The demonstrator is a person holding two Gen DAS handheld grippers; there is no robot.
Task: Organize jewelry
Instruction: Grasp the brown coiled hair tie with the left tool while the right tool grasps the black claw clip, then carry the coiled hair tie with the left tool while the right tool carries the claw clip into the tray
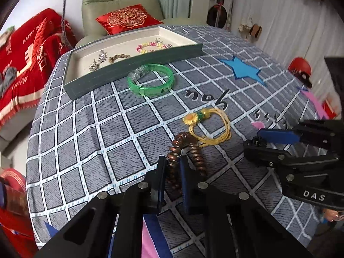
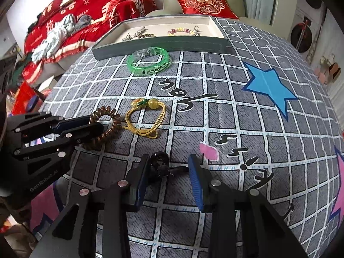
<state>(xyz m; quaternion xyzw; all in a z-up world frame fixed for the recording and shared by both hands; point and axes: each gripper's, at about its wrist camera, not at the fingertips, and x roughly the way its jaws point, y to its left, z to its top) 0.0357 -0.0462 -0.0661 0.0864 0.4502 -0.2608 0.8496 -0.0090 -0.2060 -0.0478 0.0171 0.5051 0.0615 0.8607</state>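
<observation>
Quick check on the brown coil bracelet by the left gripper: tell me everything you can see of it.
The brown coil bracelet is a glossy spiral loop, plastic by its look, lying on the grey checked tablecloth. The left gripper is shut on its near side, pinching the coils. Its far side sits right by the yellow cord bracelet; whether they touch is unclear.

Glossy translucent plastic bangle (image 1: 150, 79), shiny brown coiled band (image 1: 185, 150), matt woven tablecloth (image 1: 96, 133).
</observation>
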